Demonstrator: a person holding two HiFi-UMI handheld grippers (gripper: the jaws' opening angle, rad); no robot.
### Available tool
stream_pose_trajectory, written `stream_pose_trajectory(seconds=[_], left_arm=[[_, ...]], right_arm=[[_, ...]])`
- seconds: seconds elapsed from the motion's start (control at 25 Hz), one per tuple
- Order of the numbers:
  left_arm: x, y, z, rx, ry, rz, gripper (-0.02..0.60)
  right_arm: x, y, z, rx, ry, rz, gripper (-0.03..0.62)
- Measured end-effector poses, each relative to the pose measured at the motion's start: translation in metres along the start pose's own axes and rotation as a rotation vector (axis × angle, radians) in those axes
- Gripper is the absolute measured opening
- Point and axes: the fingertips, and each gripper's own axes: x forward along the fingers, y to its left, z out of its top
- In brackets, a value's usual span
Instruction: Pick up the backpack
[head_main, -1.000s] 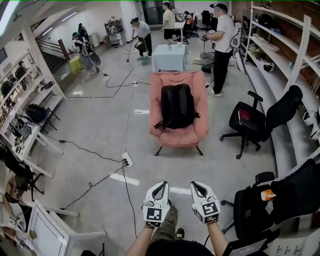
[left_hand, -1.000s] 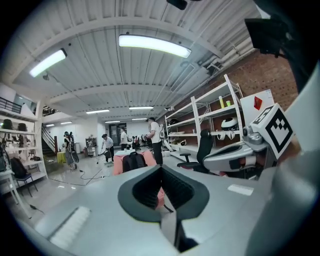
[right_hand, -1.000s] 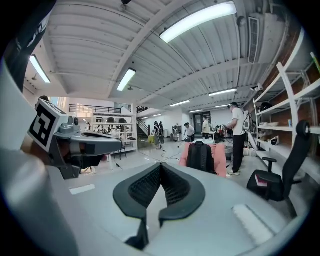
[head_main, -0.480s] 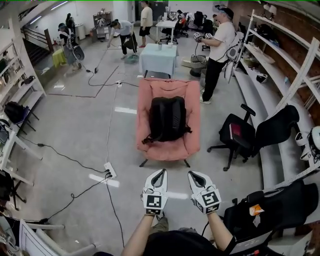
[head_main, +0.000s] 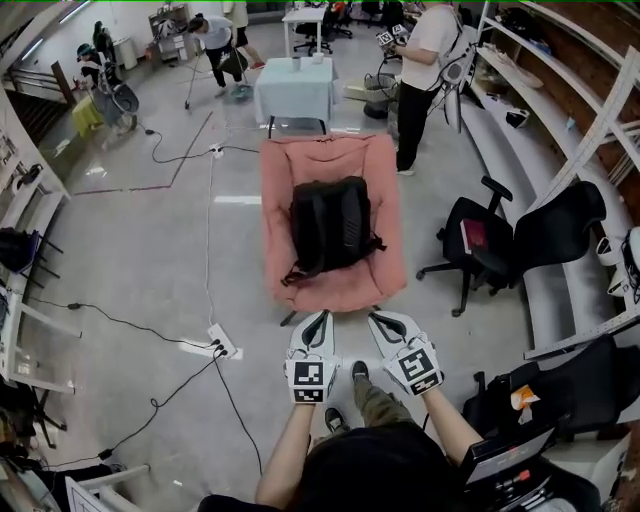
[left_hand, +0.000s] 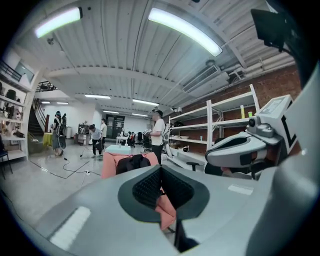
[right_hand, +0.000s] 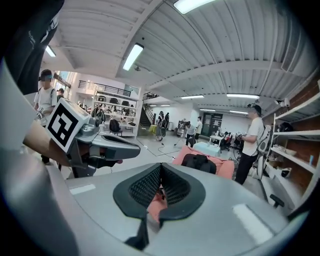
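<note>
A black backpack (head_main: 332, 225) lies upright against the back of a pink armchair (head_main: 280, 170) in the middle of the floor. The backpack (left_hand: 132, 163) shows small in the left gripper view and, in the right gripper view, the backpack (right_hand: 199, 162) sits on the pink seat ahead. My left gripper (head_main: 319, 318) and right gripper (head_main: 379, 320) are side by side just short of the chair's front edge, both shut and empty. Their tips point at the chair. Neither touches the backpack.
A black office chair (head_main: 500, 240) stands right of the armchair. A power strip (head_main: 222, 342) and cables (head_main: 120, 320) lie on the floor at left. A person (head_main: 420, 70) stands behind the armchair near a small table (head_main: 295, 90). Shelving (head_main: 560, 110) lines the right wall.
The armchair and backpack have come much closer to me in the head view. Both grippers have moved forward toward the chair's front edge, still shut.
</note>
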Motion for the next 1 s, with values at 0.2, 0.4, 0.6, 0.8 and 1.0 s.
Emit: stream_pose_trajectory(seconds=[0.2, 0.4, 0.6, 0.8, 1.0], left_arm=[[0.039, 0.031, -0.006, 0.023, 0.034, -0.025, 0.002], [0.084, 0.079, -0.006, 0.059, 0.095, -0.04, 0.002], [0.173, 0.124, 0.008, 0.053, 0.162, -0.074, 0.002], [0.257, 0.158, 0.017, 0.027, 0.178, -0.052, 0.002], [0.297, 0.183, 0.009, 0.021, 0.223, -0.061, 0.003]], right_arm=[[0.069, -0.02, 0.001, -0.201, 0.046, 0.03, 0.011], [0.158, -0.055, 0.017, -0.137, 0.02, 0.057, 0.011], [0.267, -0.138, 0.011, 0.024, 0.03, 0.072, 0.011], [0.352, -0.195, -0.033, 0.133, 0.018, 0.128, 0.03], [0.411, -0.196, -0.112, 0.23, 0.181, 0.209, 0.102]])
